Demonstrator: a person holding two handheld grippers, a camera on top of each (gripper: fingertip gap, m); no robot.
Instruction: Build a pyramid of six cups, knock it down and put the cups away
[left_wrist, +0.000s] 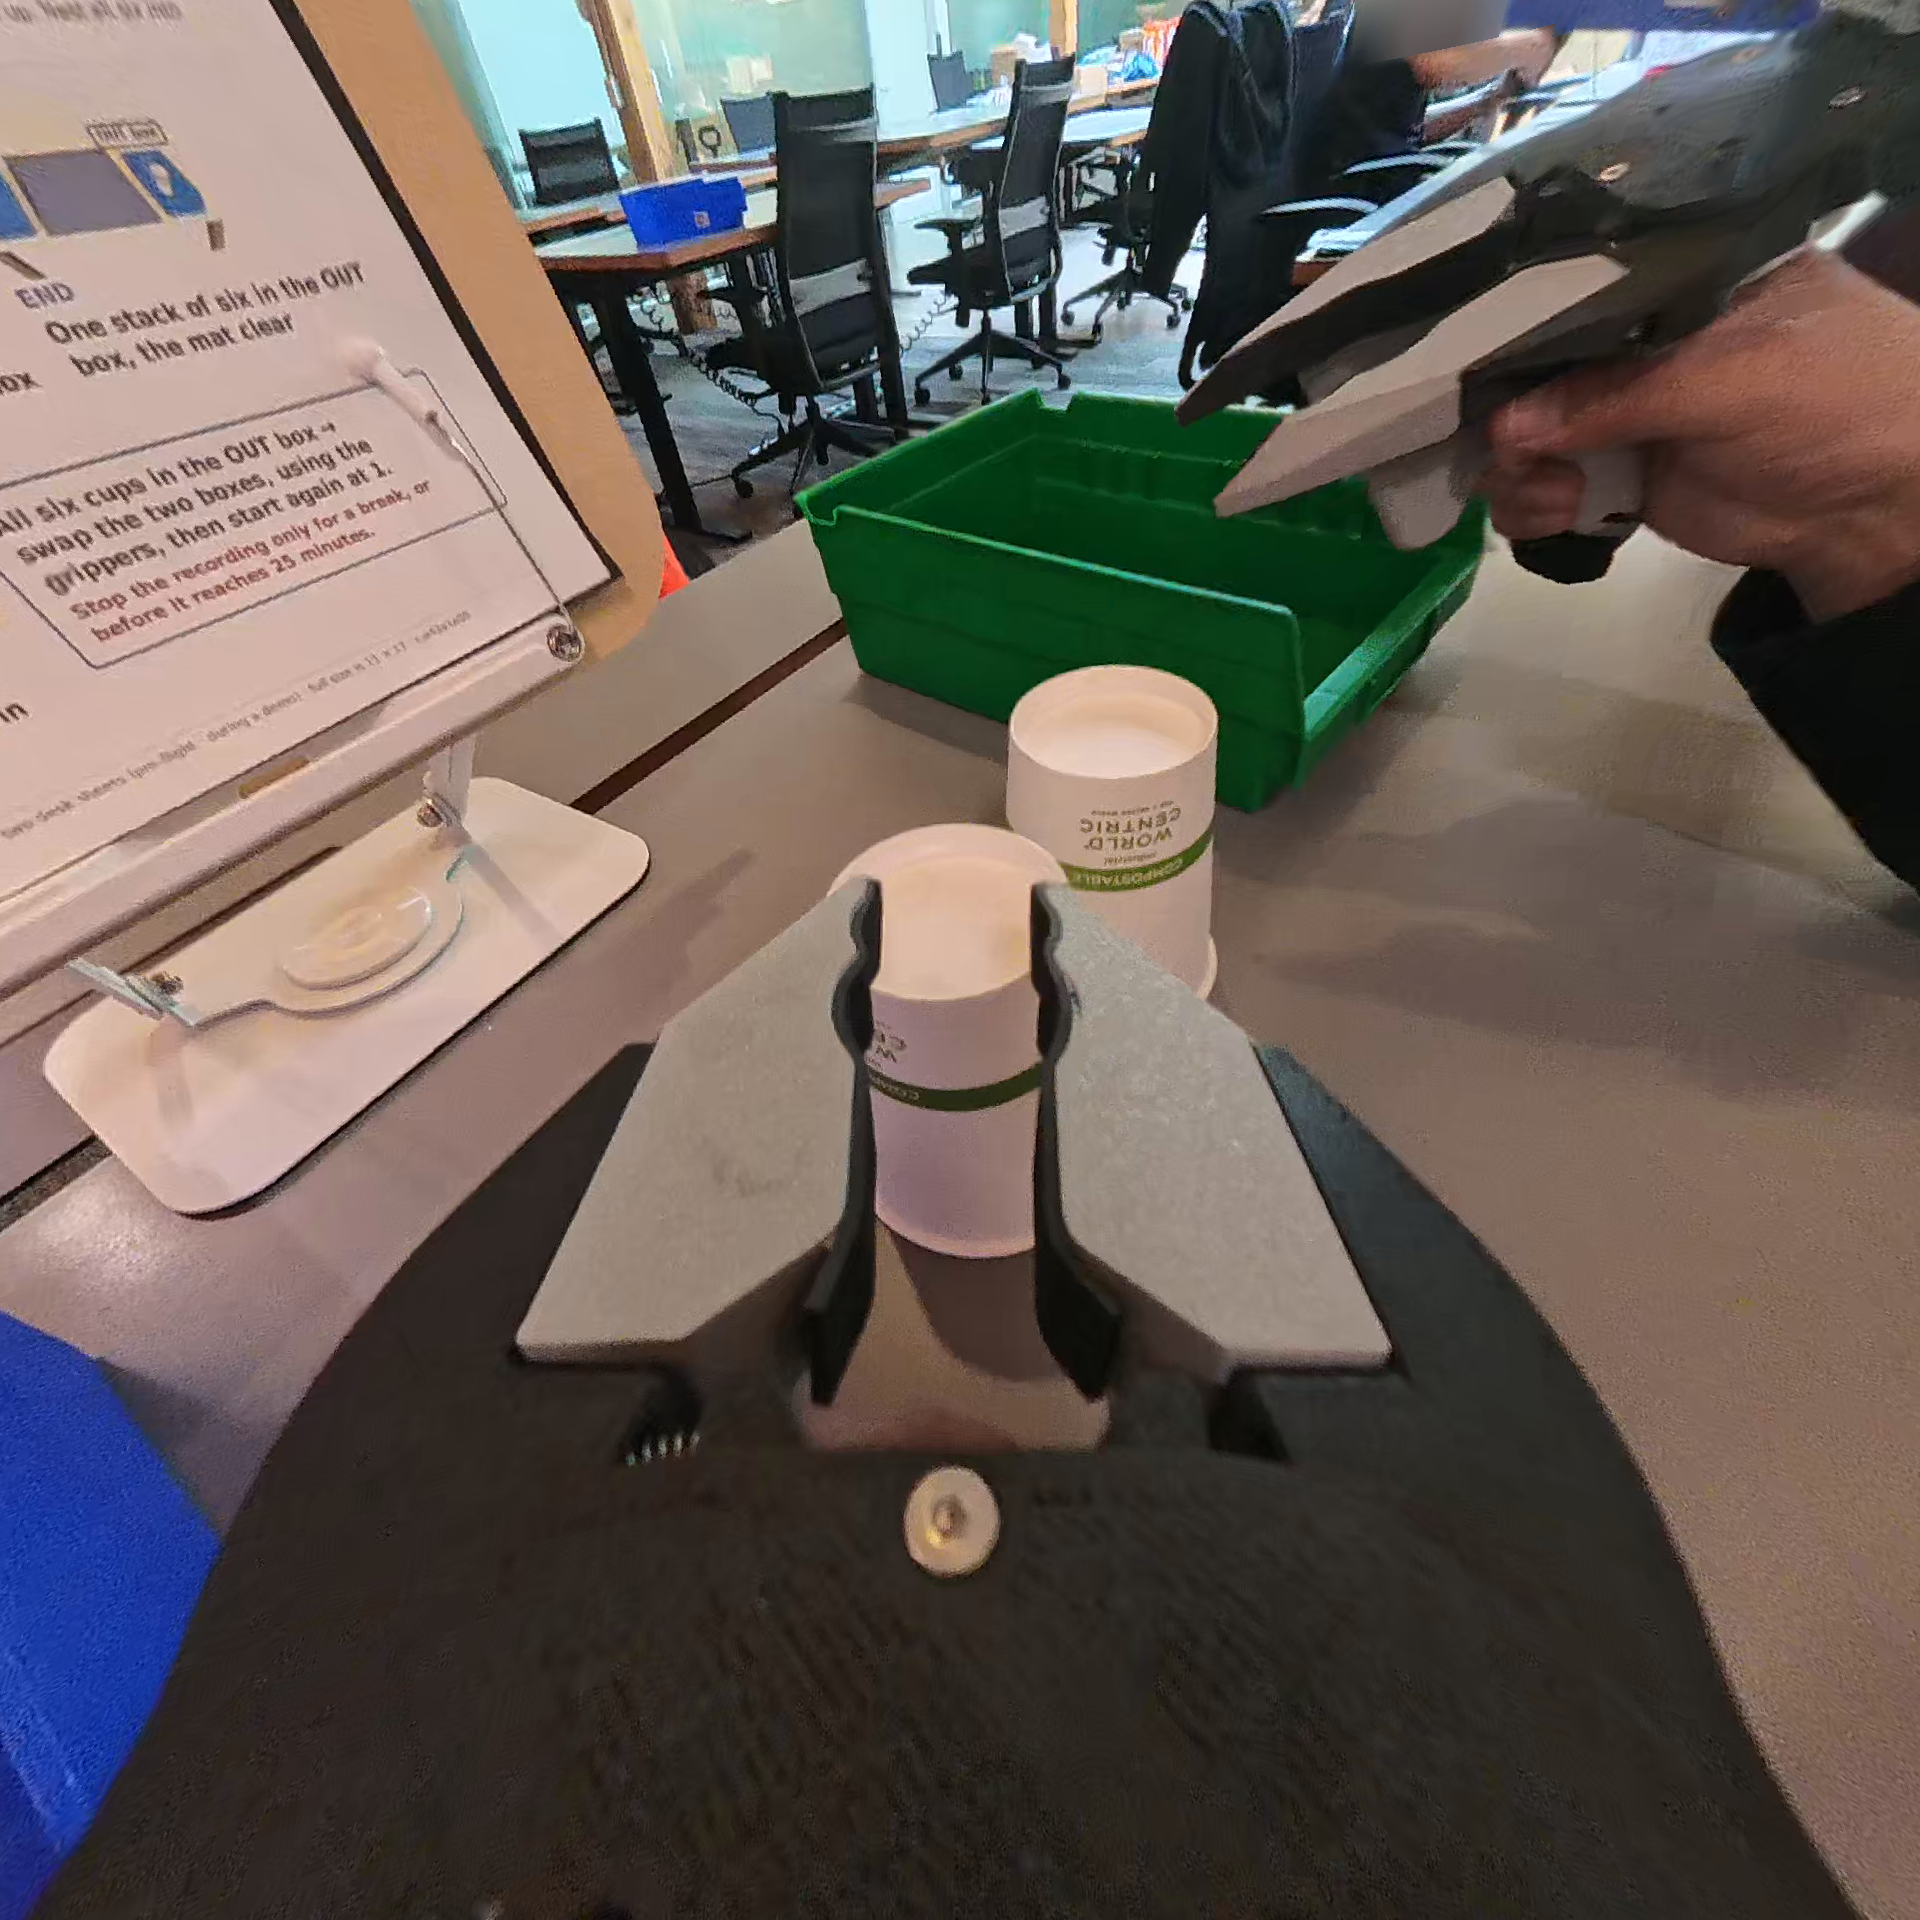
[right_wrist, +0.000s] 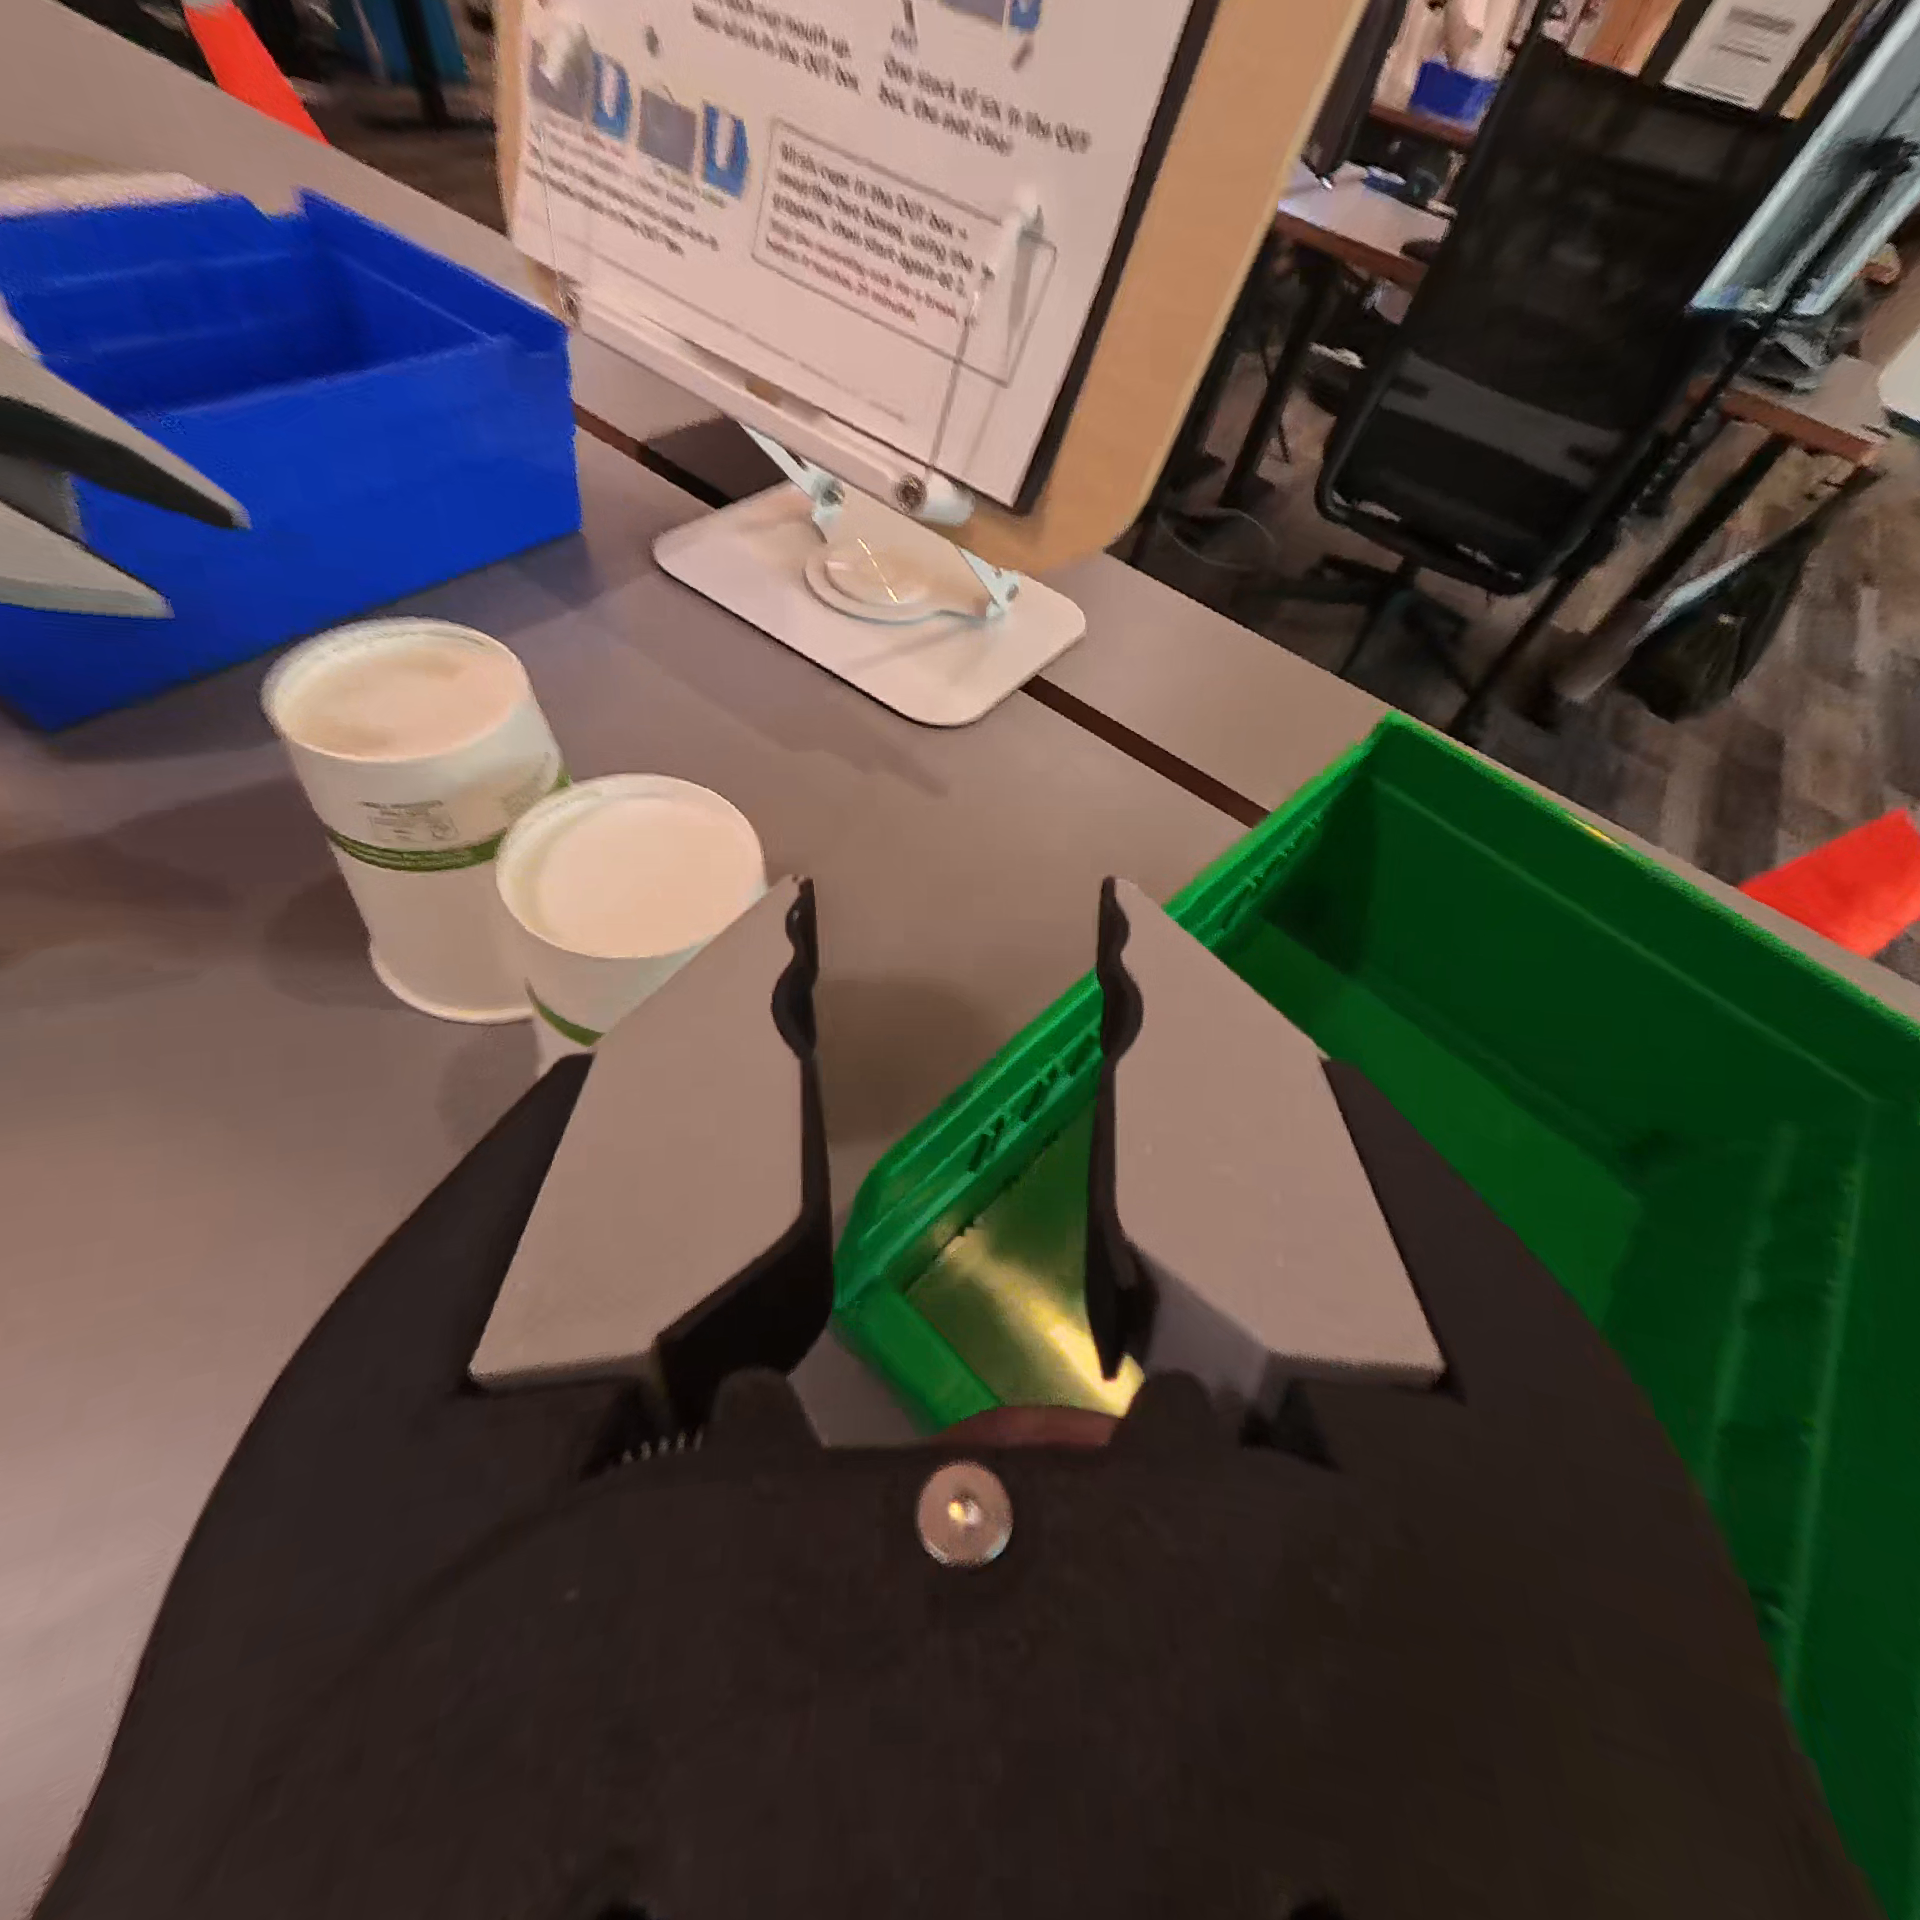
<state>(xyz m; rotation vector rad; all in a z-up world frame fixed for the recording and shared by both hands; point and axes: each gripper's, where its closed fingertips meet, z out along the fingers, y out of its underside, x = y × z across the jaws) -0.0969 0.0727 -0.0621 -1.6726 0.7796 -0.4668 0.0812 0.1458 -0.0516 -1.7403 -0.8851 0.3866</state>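
Left claw (left_wrist: 954, 935): it sits around one upside-down white cup (left_wrist: 951, 1049). The fingers (left_wrist: 748, 1143) are on both sides of it. I cannot tell if they press the cup or only stand close.
Right claw (right_wrist: 954, 935): wide apart and holding nothing. It hangs over the near corner of the green box (right_wrist: 1558, 1039).
Cups: two show, both upside down on the grey counter (right_wrist: 208, 1195), just beside each other, between the blue box (right_wrist: 312, 416) and the green box. The second cup (left_wrist: 1112, 821) stands close to the green box. No other cups show.
Green box: it looks empty where we can see in.
Sign: a white sign on a stand (right_wrist: 873, 613) is at the far edge of the counter.
Step, I think: putting down or picking up a bottom-row cup. The pyramid is barely begun.
What could go wrong: the cups are light and close together. If the left claw pulls away crooked, it may tip its cup or bump the other one. A hard squeeze could dent the paper.
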